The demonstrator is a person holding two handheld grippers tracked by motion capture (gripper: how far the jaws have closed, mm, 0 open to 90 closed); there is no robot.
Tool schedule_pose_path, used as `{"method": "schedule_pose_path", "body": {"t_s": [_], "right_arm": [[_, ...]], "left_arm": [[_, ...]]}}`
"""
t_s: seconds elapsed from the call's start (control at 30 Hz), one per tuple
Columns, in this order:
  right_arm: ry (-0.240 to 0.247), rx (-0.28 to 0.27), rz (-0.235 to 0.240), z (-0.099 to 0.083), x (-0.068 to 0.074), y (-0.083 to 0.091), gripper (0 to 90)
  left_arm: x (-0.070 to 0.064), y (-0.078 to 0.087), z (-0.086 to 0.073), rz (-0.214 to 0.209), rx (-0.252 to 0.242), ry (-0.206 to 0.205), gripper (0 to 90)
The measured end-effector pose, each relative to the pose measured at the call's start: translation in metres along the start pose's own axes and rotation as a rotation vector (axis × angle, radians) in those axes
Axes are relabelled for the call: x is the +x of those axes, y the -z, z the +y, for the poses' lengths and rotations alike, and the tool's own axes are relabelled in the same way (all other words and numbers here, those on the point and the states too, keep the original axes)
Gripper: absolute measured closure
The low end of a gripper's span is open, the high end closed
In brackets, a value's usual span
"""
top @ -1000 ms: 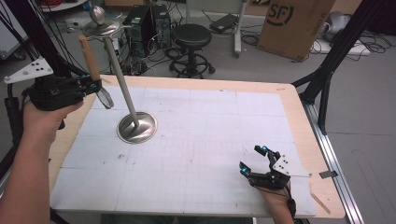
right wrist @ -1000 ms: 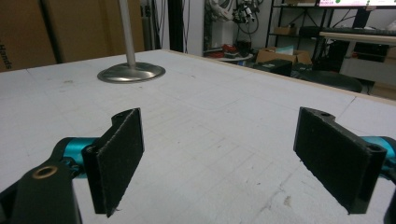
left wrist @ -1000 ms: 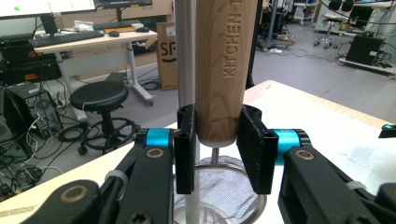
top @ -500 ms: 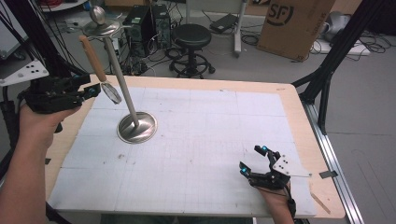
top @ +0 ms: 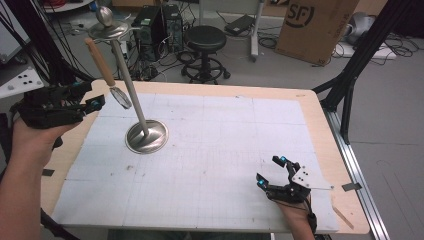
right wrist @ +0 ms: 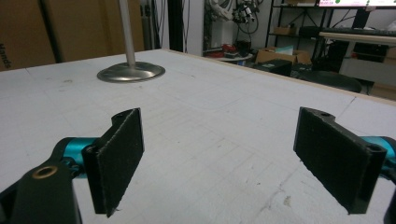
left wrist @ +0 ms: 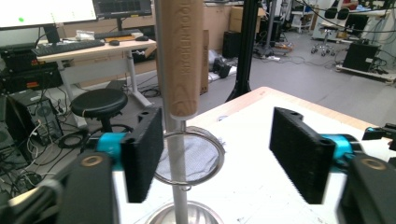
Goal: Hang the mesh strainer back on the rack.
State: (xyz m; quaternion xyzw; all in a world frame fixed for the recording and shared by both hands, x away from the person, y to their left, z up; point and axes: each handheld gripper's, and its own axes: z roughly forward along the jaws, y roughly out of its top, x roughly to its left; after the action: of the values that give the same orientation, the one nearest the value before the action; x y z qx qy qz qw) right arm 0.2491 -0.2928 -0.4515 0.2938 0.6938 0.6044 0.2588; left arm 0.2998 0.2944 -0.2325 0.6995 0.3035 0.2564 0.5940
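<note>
Workshop clutter, a stool and cardboard boxes lie beyond the table (top: 320,120), which carries a white gridded mat. At upper left of the high view, a wooden-handled strainer (top: 102,65) hangs from the metal stand (top: 146,136). The left hand-held gripper (top: 92,102) is released, its jaws apart either side of the mesh ring. The right hand-held gripper (top: 272,172) rests released at lower right. Risk: closing off-centre could swing the strainer or tip the stand.
</note>
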Motion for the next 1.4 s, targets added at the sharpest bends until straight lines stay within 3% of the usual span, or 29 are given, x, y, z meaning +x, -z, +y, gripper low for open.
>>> {"method": "schedule_pose_path", "body": {"t_s": [0.13, 0.3, 0.53, 0.73, 1.1, 1.4], "right_arm": [[0.000, 0.001, -0.002, 0.000, 0.000, 0.000, 15.2], [-0.001, 0.000, 0.000, 0.000, 0.000, 0.000, 15.2], [-0.001, -0.001, 0.000, 0.000, 0.000, 0.000, 15.2], [0.000, -0.002, -0.001, 0.000, 0.000, 0.000, 15.2], [-0.005, 0.000, 0.003, 0.000, 0.000, 0.000, 15.2], [-0.003, -0.001, 0.002, 0.000, 0.000, 0.000, 15.2]], "left_arm": [[-0.009, -0.002, -0.001, -0.025, -0.007, -0.005, 32.3], [-0.024, -0.007, -0.003, -0.098, -0.015, -0.027, 29.5], [-0.049, -0.018, -0.012, -0.184, 0.014, -0.074, 26.1], [-0.062, -0.028, -0.022, -0.242, 0.019, -0.079, 22.7], [-0.079, -0.044, -0.059, -0.318, 0.031, -0.063, 18.5], [-0.096, -0.059, -0.090, -0.328, 0.097, -0.073, 17.2]]}}
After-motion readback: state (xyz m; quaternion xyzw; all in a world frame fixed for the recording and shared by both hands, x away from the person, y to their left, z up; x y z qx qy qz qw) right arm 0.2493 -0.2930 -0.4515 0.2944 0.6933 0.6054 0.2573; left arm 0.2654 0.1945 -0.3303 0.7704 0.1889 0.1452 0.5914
